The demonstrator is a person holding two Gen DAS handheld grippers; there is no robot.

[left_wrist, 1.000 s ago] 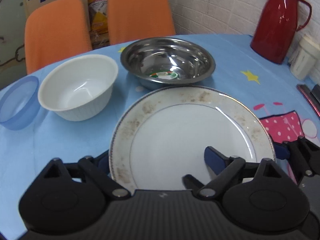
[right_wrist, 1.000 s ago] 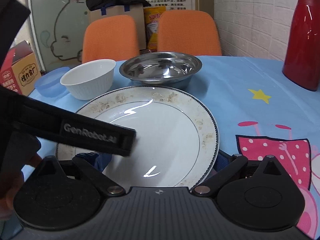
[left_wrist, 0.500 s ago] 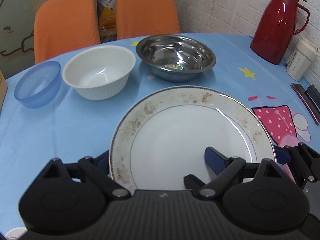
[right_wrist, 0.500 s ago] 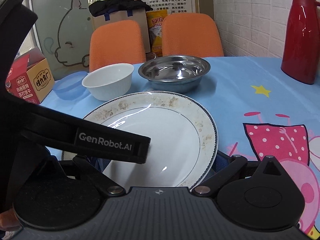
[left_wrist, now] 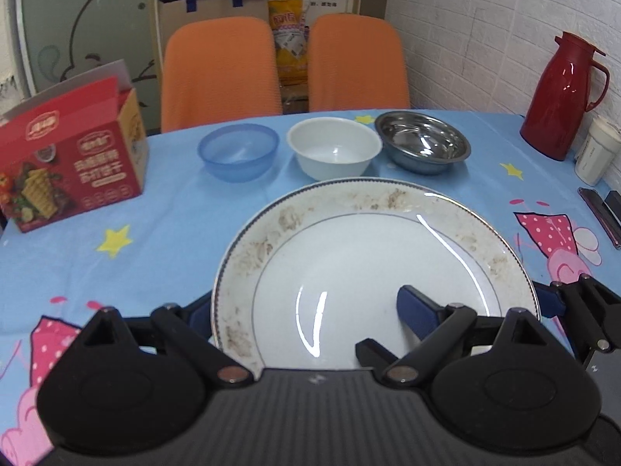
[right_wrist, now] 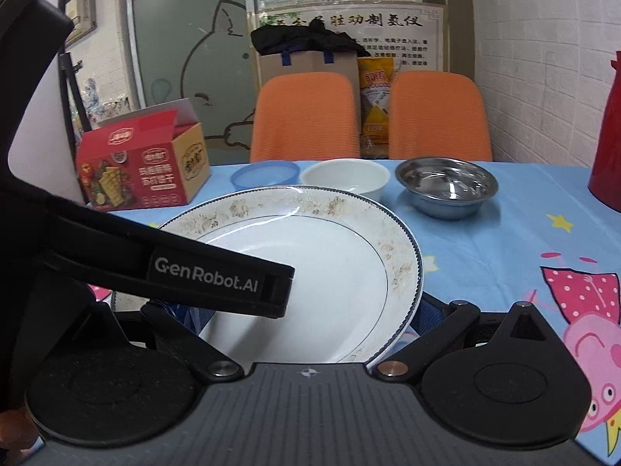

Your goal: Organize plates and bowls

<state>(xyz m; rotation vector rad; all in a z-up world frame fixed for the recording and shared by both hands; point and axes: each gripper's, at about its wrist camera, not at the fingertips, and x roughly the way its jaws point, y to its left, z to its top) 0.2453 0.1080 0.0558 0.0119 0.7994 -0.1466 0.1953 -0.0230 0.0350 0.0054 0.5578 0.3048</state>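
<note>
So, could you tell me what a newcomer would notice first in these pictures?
The big white plate with a brown-speckled rim fills the foreground of both views, carried between the two grippers. Behind it on the blue cartoon tablecloth stand three bowls in a row: blue, white, steel. A red box stands far left and a red jug far right.

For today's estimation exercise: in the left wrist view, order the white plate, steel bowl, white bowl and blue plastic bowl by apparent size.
1. White plate, though nearest the camera.
2. Steel bowl.
3. White bowl and blue plastic bowl: too alike to rank.
</note>
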